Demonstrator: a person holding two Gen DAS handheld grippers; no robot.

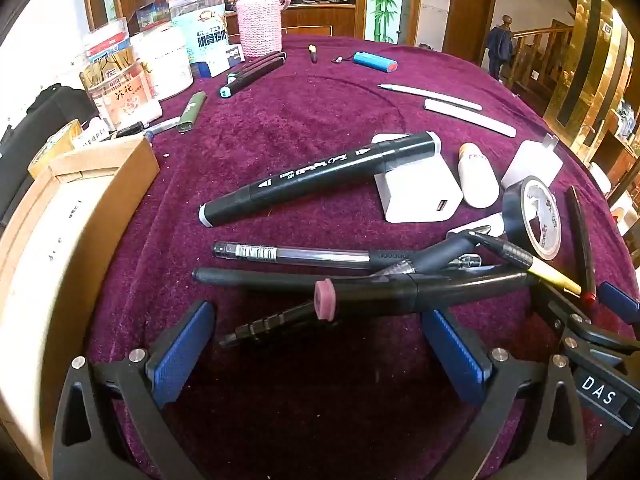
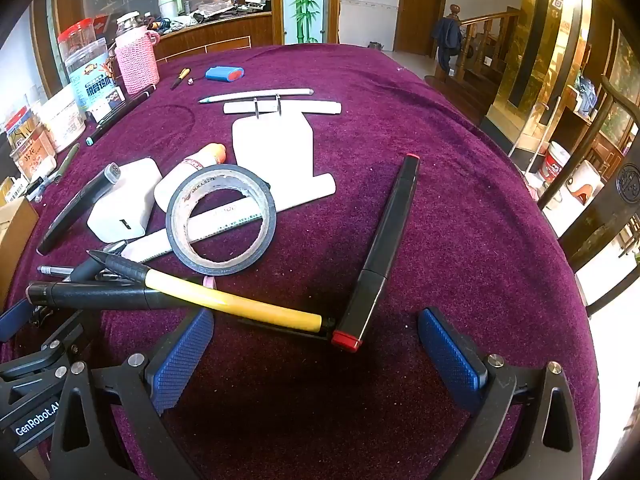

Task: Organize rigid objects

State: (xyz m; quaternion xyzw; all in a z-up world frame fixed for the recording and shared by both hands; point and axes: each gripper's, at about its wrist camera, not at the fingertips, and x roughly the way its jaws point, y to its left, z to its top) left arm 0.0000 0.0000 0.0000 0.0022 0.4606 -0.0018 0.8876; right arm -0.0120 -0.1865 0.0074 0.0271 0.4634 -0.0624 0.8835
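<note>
My right tool [image 2: 316, 356] gapes wide and empty just short of the red-capped marker [image 2: 380, 256], whose long axis runs away from it beside the tape roll [image 2: 221, 219], while my left tool [image 1: 316, 356], equally open, faces the crossed pens [image 1: 360, 280].

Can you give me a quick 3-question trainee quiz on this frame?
1. True or false: the left gripper is shut on a pen.
2. What lies flat on top of the white ruler? A) blue battery B) roll of black tape C) pink bottle
3. Fill in: the black marker with red caps lies nearest the ___ gripper.

Key:
1. False. Both grippers are open; the right gripper is empty too.
2. B, the roll of black tape.
3. Right.
</note>
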